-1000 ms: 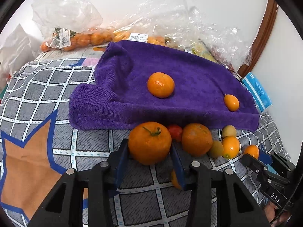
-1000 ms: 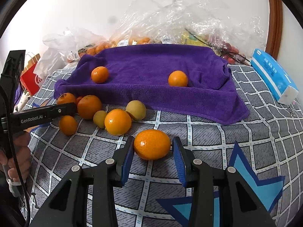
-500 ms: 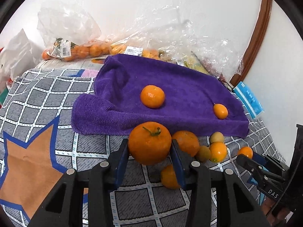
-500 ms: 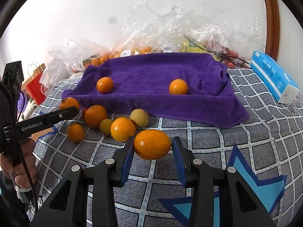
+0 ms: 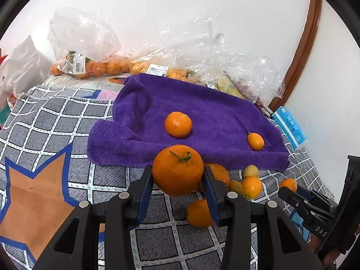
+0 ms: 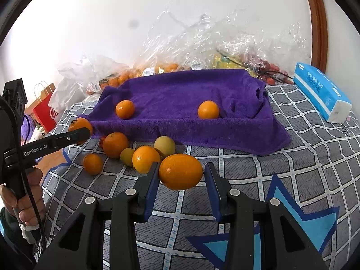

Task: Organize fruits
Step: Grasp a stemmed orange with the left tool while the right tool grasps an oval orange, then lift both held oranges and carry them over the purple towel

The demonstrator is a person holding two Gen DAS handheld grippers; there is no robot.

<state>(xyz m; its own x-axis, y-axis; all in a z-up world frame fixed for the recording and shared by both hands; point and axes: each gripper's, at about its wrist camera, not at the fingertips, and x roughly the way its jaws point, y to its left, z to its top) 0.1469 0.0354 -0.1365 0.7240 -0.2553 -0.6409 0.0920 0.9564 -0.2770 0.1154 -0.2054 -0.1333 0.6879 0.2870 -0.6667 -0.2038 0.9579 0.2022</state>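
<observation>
Broadly, grey checked cloth [image 6: 315, 157] with blue-edged star shapes covers the surface; purple towel [image 6: 180, 94] spread at 12 o'clock in both views, front edge draped down; clear plastic bags [image 6: 225, 42] of fruit piled behind the towel against the wall; blue tissue pack [image 6: 319, 92] at 2 o'clock in the right view, just beside the towel's right edge; red paper bag [image 6: 43, 112] at 9 o'clock there.

Left gripper [image 5: 177, 189]: fingers clamped on the stemmed orange [image 5: 177, 169], both blue pads pressing its sides, fruit held clear of the cloth, stem up. Right gripper [image 6: 181, 180]: fingers clamped on the oval orange [image 6: 181, 172], long axis across the pads, also off the cloth.

On the towel: round mandarin [image 5: 178, 124] near centre in the left view; smaller oval kumquat [image 5: 255, 141] at its 3 o'clock, well apart.

Loose fruit cluster [image 6: 135, 153] on the cloth just below the towel's front edge: oranges, two small yellow-green fruits, a red one partly hidden; most touching or just beside each other; one small orange [image 6: 93, 163] sits apart at 8 o'clock of the cluster.

Person's hand [image 6: 29, 198] grips the left tool's handle at 8 o'clock in the right view.
</observation>
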